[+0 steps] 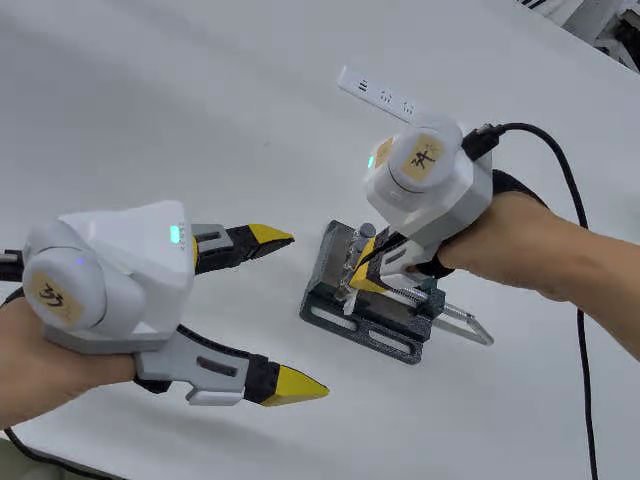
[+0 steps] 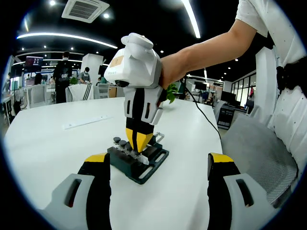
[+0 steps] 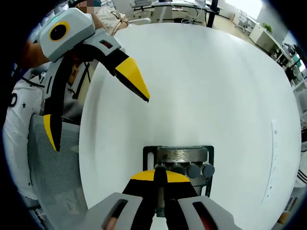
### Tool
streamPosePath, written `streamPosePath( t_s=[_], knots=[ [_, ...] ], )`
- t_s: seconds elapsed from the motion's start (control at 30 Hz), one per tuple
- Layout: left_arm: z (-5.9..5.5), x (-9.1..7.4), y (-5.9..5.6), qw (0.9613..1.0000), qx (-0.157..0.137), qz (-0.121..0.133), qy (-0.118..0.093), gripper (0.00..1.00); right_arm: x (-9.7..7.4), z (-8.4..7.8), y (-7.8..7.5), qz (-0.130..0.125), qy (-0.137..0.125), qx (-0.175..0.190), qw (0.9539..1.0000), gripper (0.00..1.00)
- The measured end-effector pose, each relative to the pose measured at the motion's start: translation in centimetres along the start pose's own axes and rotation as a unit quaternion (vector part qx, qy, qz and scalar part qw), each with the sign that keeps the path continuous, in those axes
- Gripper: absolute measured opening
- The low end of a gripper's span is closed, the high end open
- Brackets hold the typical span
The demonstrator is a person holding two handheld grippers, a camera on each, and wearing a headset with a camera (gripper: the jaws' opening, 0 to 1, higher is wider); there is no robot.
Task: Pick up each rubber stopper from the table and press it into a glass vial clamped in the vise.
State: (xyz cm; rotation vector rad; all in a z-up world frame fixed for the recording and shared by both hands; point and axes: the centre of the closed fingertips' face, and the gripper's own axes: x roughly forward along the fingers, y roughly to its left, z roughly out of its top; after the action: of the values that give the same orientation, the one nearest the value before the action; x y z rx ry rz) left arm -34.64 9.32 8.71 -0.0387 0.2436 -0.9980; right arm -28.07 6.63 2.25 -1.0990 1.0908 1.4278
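Left gripper (image 1: 290, 311) hangs low at the left, jaws spread wide, nothing between them, its tips aimed across at the vise (image 1: 335, 318). Underneath, a bare white table (image 1: 150, 120); the left gripper view shows an open office behind it, ceiling lights (image 2: 192, 19) on and people (image 2: 62, 72) standing far back. The left hand (image 1: 40, 360) grips level from the near edge. On to the middle: the vise clamps a row of glass vials (image 2: 123, 145), several capped with grey stoppers (image 3: 194, 170). Right gripper (image 1: 362, 272) points steeply down onto that row, jaws pressed together; whether a stopper sits beneath the tips I cannot tell. The right hand (image 1: 500, 240) reaches in from the right, its black cable (image 1: 570, 190) trailing. A white power strip (image 1: 378, 95) lies beyond.
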Motion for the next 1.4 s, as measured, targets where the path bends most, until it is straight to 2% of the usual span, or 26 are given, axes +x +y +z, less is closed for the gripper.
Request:
streamPosePath(
  t_s=[0.07, 0.17, 0.33, 0.53, 0.63, 0.77, 0.83, 0.9, 1.03, 1.17, 1.27, 1.4],
  knots=[
    [0.0, -0.1, 0.2, 1.0, -0.002, 0.003, -0.001, 0.82, 0.0, 0.0, 0.0, 0.002, 0.001, -0.009, 1.0, 0.0],
    [0.0, -0.1, 0.2, 1.0, -0.001, 0.004, 0.0, 0.82, 0.1, 0.1, -0.1, 0.004, 0.018, -0.015, 0.9997, 0.0],
    [0.1, 0.0, 0.2, 1.0, 0.001, 0.002, 0.0, 0.82, 0.0, 0.1, 0.1, 0.011, 0.022, -0.008, 0.9997, 0.0],
    [0.5, 0.2, 0.0, 1.0, 0.004, 0.0, 0.0, 0.82, 0.3, 0.1, 0.3, 0.005, 0.047, -0.025, 0.9985, 0.0],
    [0.6, 0.2, -0.1, 1.0, 0.007, -0.001, 0.002, 0.82, 0.2, 0.1, 0.2, 0.003, 0.052, -0.03, 0.9982, 0.0],
    [0.9, -0.1, -0.5, 0.9999, 0.013, -0.003, 0.009, 0.83, 0.0, 0.0, 0.6, 0.002, 0.05, -0.03, 0.9983, 0.0],
    [0.9, -0.2, -0.6, 0.9998, 0.014, -0.004, 0.012, 0.83, -0.1, 0.1, 0.6, -0.001, 0.052, -0.056, 0.9971, 0.01],
    [0.8, -0.5, -0.7, 0.9995, 0.023, -0.003, 0.023, 0.83, -0.2, 0.1, 0.5, -0.003, 0.051, -0.05, 0.9974, 0.01],
    [1.3, -1.2, -0.6, 0.9993, 0.026, 0.006, 0.026, 0.83, -0.3, -0.1, 0.4, -0.006, 0.027, -0.045, 0.9986, 0.02],
    [1.3, -1.7, -0.6, 0.9992, 0.024, 0.013, 0.028, 0.83, -0.3, -0.4, 0.0, -0.007, 0.002, -0.031, 0.9995, 0.02],
    [1.3, -2.0, -0.8, 0.999, 0.025, 0.016, 0.032, 0.83, -0.3, -0.1, 0.2, -0.01, -0.017, -0.018, 0.9996, 0.01],
    [1.4, -2.3, -0.9, 0.9988, 0.026, 0.021, 0.035, 0.83, -0.5, -0.4, 0.3, -0.015, -0.031, -0.008, 0.9994, 0.0]
  ],
)
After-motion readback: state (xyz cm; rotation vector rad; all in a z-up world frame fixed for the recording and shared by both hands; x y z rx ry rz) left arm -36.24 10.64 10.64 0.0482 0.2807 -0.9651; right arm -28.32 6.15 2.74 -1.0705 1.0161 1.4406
